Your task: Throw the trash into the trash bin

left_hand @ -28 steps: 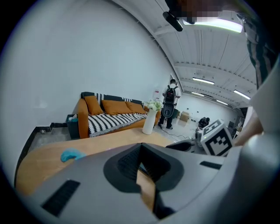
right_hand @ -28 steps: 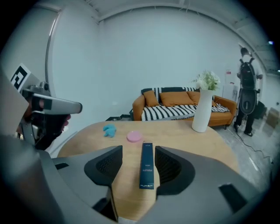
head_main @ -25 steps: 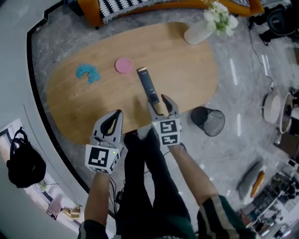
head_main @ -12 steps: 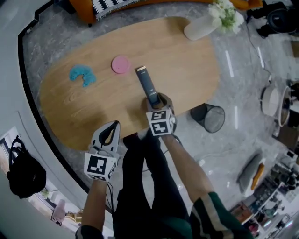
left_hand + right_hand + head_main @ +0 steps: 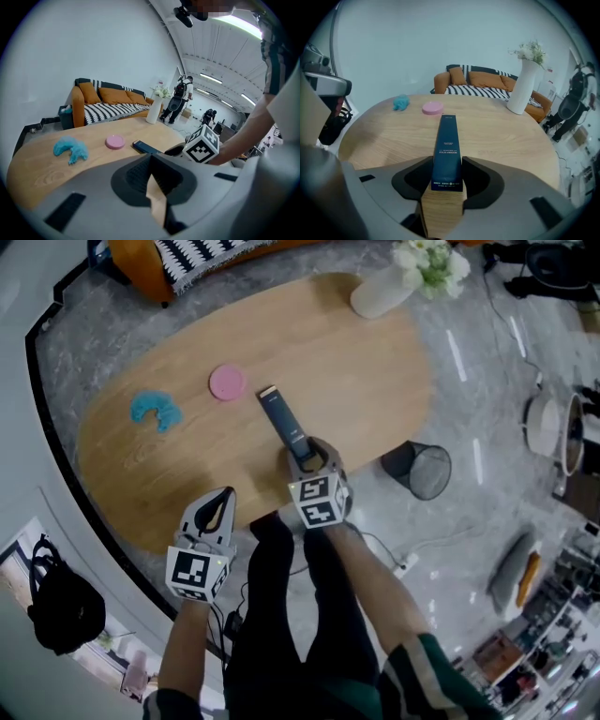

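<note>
A long dark blue box [image 5: 279, 416] lies on the oval wooden table [image 5: 169, 470], with its near end toward me. My right gripper [image 5: 309, 452] points down over that near end. In the right gripper view the box [image 5: 447, 145] sits between the two pads, which have just been closing and now press on its sides. My left gripper [image 5: 223, 497] hangs at the table's near edge, to the left of the right one. Its jaws meet at the tips with nothing between them. A black mesh trash bin [image 5: 418, 471] stands on the floor, right of the table.
A pink disc [image 5: 227, 382] and a fluffy blue piece [image 5: 155, 409] lie on the table's left part. A white vase with flowers [image 5: 380, 292] stands at its far right end. An orange sofa [image 5: 110, 101] is beyond the table. A cable and plug lie on the floor [image 5: 398, 563].
Both grippers have sunk lower. The right one has come down over the near end of the blue box and its jaws have narrowed onto it. The left gripper stays shut.
</note>
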Tool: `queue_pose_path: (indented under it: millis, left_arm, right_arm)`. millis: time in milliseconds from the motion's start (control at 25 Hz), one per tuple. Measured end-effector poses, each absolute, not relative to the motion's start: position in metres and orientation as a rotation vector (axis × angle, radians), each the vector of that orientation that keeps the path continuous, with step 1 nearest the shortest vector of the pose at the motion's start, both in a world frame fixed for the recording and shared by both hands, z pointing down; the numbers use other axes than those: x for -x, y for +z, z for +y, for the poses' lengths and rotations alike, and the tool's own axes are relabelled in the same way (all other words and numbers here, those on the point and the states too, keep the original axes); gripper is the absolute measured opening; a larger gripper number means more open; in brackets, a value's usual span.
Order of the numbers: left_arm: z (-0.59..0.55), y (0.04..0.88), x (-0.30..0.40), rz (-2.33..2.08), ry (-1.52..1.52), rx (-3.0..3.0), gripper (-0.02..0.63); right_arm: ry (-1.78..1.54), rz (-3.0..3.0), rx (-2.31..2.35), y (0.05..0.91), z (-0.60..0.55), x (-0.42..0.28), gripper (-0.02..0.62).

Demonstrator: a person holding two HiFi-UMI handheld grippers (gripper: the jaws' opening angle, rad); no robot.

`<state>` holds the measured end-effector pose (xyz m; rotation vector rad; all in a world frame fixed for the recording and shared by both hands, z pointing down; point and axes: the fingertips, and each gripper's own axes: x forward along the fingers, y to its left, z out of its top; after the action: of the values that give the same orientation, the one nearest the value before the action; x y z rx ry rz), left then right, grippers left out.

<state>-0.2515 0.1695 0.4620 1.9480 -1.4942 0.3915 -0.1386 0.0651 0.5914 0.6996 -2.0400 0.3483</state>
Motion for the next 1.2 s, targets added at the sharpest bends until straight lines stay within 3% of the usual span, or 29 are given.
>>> queue_pose_path:
  millis: [600, 1200]
  left_arm:
    - [0.119, 0.444, 0.160, -1.436, 0.440, -2.039, -0.002]
    - [0.052, 0.434, -0.003, -1.290, 0.473, -2.184, -0.003]
  right_arm:
    - [0.383, -2.116, -0.826, 0.558, 0.035, 0.051, 0.186]
    - [0.447, -2.082, -1.006, 0.546, -0.007, -0.116, 0.184]
